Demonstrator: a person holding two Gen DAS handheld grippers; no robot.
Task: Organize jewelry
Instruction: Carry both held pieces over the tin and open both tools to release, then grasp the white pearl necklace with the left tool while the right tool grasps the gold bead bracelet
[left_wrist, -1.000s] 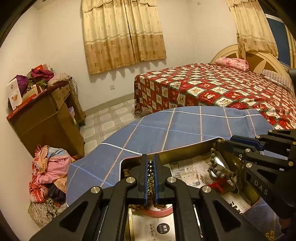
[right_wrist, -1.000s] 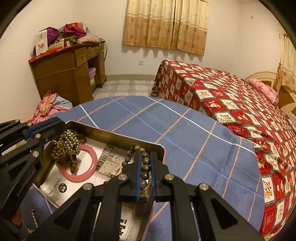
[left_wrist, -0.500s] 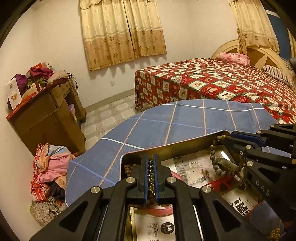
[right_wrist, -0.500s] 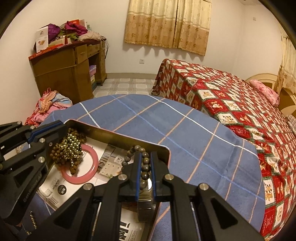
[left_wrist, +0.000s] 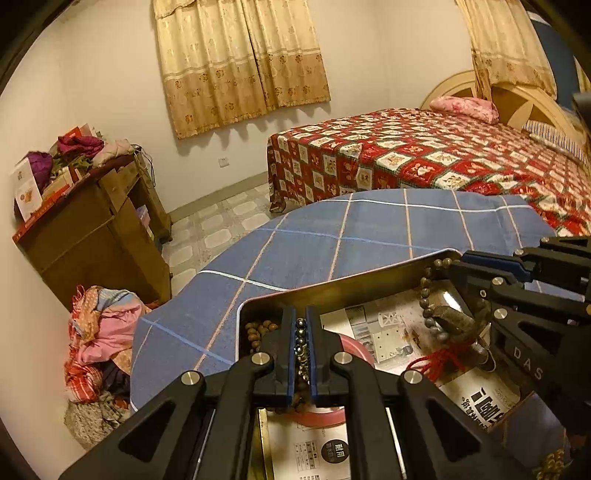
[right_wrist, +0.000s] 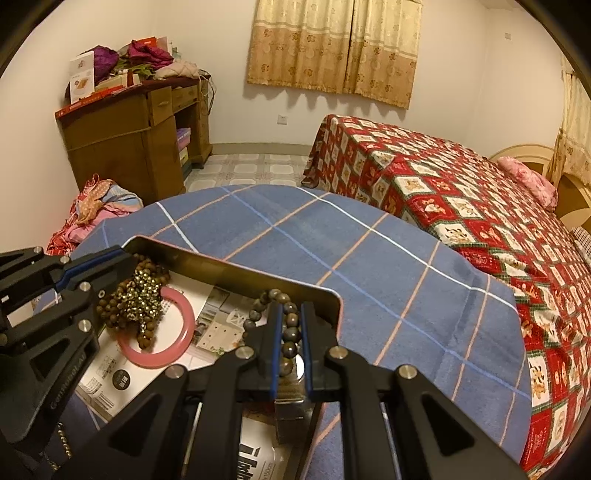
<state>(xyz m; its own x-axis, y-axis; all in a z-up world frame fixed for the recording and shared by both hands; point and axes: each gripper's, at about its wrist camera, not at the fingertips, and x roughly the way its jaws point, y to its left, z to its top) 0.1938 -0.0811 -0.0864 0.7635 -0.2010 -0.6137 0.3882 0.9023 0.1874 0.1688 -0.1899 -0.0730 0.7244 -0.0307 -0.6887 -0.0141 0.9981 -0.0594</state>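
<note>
Mostly done, by the look of it: the jewelry sits in or over the metal tin (right_wrist: 236, 275) on the blue checked desk (right_wrist: 369, 258). L tongs (left_wrist: 303, 343) are clenched on a shiny metal bead chain (left_wrist: 301, 338), which hangs in a bunch with a brown wooden bead bracelet (right_wrist: 110, 314) over the pink bangle (right_wrist: 162, 354) lying on the printed paper lining (left_wrist: 384, 325). R tongs (right_wrist: 289, 345) grip a dark bead bracelet (right_wrist: 291, 332) at the tin's far right corner, w/ a red tassel (left_wrist: 432, 365) trailing below it and a metal block-like piece (can't tell what) just under the fingers. Left to do, I'd judge: lower and let go of both strands inside the tin. A small gold-bead item (left_wrist: 552, 461) seems to lie outside the tin at the near edge, so that may need collecting too.

Vs 1 s ago: both tongs have risen and tilted a bit, so the tin's far wall now shows lower and broader in both views; grips unchanged. The dark bracelet hangs straighter, and more of the tassel shows than before.
</note>
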